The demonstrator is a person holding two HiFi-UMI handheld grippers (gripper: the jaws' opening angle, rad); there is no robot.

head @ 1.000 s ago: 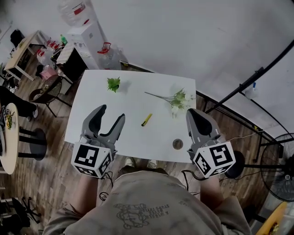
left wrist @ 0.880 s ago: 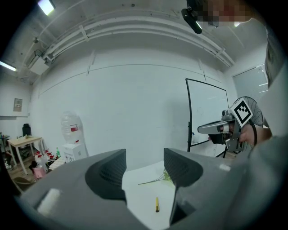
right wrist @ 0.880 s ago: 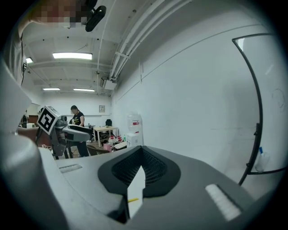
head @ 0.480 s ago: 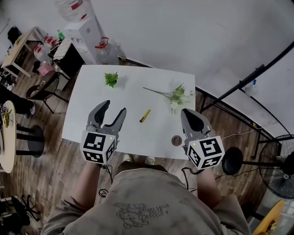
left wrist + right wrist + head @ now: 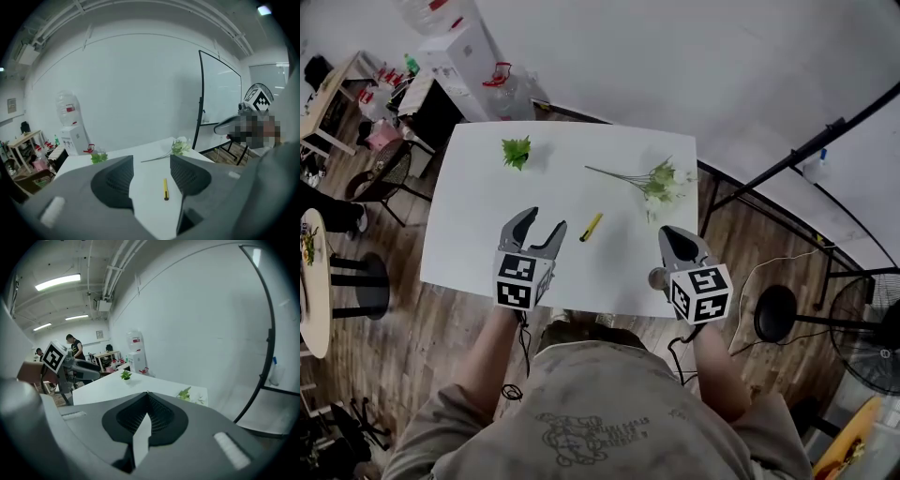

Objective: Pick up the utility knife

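Observation:
A yellow utility knife (image 5: 592,226) lies flat near the middle of the white table (image 5: 478,202). In the left gripper view the utility knife (image 5: 165,188) shows on the table ahead, framed by the two spread jaws. My left gripper (image 5: 538,225) hovers open over the table's near left part, a short way left of the knife. My right gripper (image 5: 671,237) is held over the near right edge, its jaws pressed together with nothing between them. The right gripper (image 5: 147,394) view shows the jaws meeting at their tips.
A small green plant (image 5: 516,151) sits at the table's far left. A spray of artificial flowers (image 5: 654,182) lies at the far right. A small round object (image 5: 657,277) rests by the near right edge. Chairs and a water dispenser (image 5: 459,52) stand beyond.
Both grippers have drawn inward and forward over the table, the left one closing in on the knife's left side. The knife has not moved.

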